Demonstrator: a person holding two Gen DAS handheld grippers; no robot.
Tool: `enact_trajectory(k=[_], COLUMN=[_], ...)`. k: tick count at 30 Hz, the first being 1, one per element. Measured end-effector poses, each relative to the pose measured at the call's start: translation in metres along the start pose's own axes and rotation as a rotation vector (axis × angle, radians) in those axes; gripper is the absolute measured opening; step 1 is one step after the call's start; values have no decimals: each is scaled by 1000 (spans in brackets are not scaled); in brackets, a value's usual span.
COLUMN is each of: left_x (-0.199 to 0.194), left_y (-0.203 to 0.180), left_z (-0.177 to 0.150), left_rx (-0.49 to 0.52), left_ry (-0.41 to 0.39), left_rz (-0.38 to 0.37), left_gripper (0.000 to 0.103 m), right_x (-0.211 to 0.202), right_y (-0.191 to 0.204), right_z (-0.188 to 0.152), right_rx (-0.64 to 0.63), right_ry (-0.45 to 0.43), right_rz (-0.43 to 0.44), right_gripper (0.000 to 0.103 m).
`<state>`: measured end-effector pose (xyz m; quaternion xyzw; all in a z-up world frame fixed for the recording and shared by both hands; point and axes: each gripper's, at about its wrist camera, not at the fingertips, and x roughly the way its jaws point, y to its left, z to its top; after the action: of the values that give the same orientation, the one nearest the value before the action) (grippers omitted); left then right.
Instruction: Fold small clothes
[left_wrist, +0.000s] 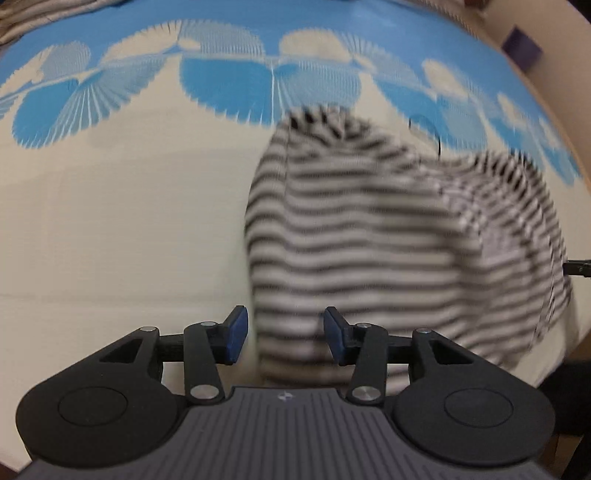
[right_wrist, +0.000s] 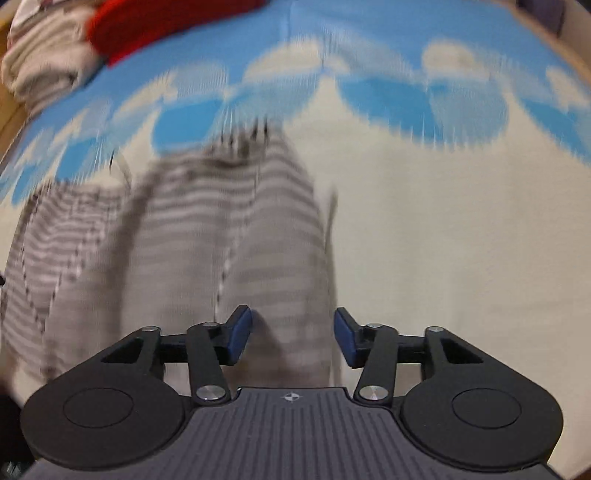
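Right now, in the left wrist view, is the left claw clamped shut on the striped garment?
No. The left claw stands open, its blue pads apart, with the striped garment lying unpinched beyond them.

**Striped garment lying on the bedspread**

A small black-and-white striped garment (left_wrist: 373, 236) lies rumpled and partly folded on the cream-and-blue bedspread (left_wrist: 122, 221). From the left wrist it spreads toward 2 o'clock; from the right, toward 10 o'clock, blurred.

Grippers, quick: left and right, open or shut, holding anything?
Left gripper: open, pads clear of the striped garment below, holding nothing.
Right gripper: open, over the same garment's edge, holding nothing.
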<state>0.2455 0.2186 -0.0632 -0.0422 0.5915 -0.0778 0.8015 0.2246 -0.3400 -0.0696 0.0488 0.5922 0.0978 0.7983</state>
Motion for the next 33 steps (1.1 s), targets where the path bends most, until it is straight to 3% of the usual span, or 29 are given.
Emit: enact_trajectory(k=[3,7,8,9,10,11,14,16,20,22,24,26,28,30,33], left_x=[5,13,17,18,16,11,-16,-21,6,7,-3,-19,-28,-28,-20], left_y=[7,8,6,3,1,2,15,25,17,10,10,12,10,0,-17], left_z=[-18,-31,-33,-34,-35,-35,-32,-36,-50,-49,-42,-34,-26,-16,-11], left_rx=[-6,-12,-7,10,37,45,5,-2,78,110,99,76,38,28,80], left_ry=[47,100,108,109,101,84,-3,3,157,168,115,31,-31,-48,-34], left_rz=[-27,-49,-47,-38,-31,-35,-53,0,73,119,130,108,49,-20,-49], left_gripper=[50,50,44,13,1,1,1,1,1,5,11,27,27,27,27], right_x=[3,5,4,2,-1,-5,-34,-49,-30,-18,-18,-28,-40,-47,-39], right_y=[3,7,6,5,3,2,-9,-23,-30,-21,-16,-14,-14,-13,2], right_z=[-26,-42,-42,-41,-41,-40,-34,-32,-45,-49,-47,-42,-38,-35,-33], right_rx=[-47,-57,-48,-35,-24,-12,37,100,94,35,32,44,41,56,-13], right_ry=[81,98,90,82,73,64,-32,-77,52,100,84,20,-62,-117,-110], right_rz=[12,7,2,2,13,33,85,108,4,-41,-61,-109,-120,-37,44], right_gripper=[53,53,50,42,14,3,0,0,0,0,1,4,13,18,22])
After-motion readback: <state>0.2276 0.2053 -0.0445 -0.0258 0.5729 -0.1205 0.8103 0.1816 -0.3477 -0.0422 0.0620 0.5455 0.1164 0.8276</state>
